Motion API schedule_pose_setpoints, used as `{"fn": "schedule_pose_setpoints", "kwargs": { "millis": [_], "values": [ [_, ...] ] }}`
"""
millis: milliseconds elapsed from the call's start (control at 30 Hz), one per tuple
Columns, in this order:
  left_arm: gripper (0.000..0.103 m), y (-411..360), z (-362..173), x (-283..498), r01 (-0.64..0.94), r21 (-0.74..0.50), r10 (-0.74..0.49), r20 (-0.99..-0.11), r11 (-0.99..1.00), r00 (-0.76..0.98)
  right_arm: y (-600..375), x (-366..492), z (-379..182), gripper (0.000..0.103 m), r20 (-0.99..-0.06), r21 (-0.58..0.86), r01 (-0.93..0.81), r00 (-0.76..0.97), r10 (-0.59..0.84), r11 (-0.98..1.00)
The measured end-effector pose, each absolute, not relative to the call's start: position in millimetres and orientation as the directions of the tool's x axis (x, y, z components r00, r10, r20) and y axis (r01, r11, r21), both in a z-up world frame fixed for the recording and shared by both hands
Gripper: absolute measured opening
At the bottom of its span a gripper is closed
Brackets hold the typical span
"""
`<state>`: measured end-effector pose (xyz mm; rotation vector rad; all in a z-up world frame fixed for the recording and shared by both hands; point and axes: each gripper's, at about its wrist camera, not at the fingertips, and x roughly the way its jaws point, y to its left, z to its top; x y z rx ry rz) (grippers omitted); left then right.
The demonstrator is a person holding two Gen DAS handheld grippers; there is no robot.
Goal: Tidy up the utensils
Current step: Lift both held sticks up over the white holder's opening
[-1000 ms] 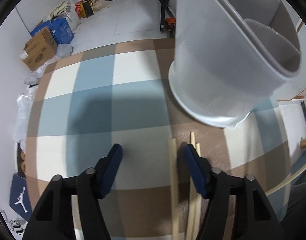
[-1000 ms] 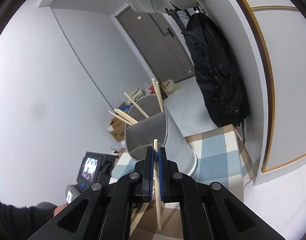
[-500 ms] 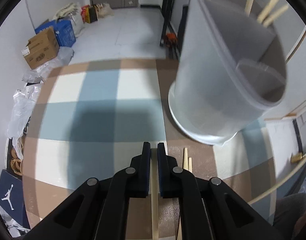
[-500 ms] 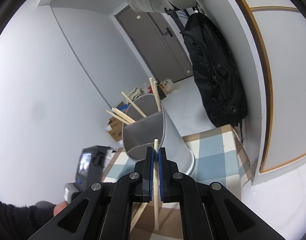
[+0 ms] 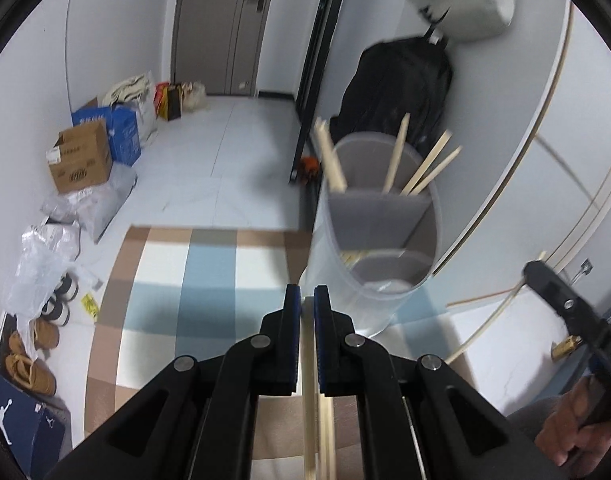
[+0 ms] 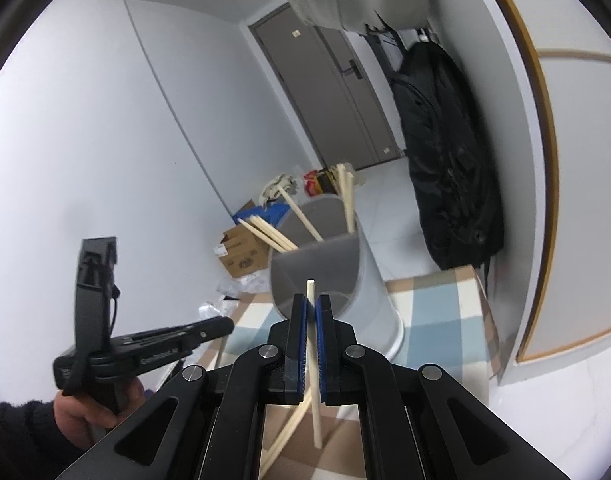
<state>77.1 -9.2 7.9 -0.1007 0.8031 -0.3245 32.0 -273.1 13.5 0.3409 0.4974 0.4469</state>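
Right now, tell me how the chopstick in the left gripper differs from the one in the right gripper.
The left gripper clamps its chopstick near the tip, which barely shows past the pads; the right gripper clamps its chopstick lower, so the tip juts above. The left chopstick runs straight along the fingers; the right one leans slightly across them. Both are pale wood, both pinched by shut jaws before the grey holder.

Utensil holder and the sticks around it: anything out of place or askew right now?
Nothing is spilled or broken. The grey holder stands upright on the checked mat; the chopsticks in its back compartment lean every which way. More chopsticks lie loose on the mat. Each gripper, left and right, is shut on a chopstick.
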Motion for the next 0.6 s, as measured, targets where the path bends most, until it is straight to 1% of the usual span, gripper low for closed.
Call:
{"fn": "schedule_pose_setpoints", "kwargs": {
  "millis": [100, 400, 600],
  "values": [
    [0.003, 1, 25, 83, 0.251, -0.244, -0.35, -0.639, 0.937, 0.685, -269, 30, 28, 0.004, -0.361, 0.404, -0.338, 0.795, 0.488, 0.85],
    [0.003, 11, 74, 99, 0.218, -0.323, -0.358, -0.477, 0.921, 0.803, -267, 31, 74, 0.004, -0.302, 0.392, -0.372, 0.812, 0.499, 0.841],
    [0.003, 6, 105, 120, 0.234, -0.341, -0.359, -0.371, 0.91, 0.857, -271, 44, 112, 0.004, -0.268, 0.368, -0.39, 0.825, 0.498, 0.844]
  ]
}}
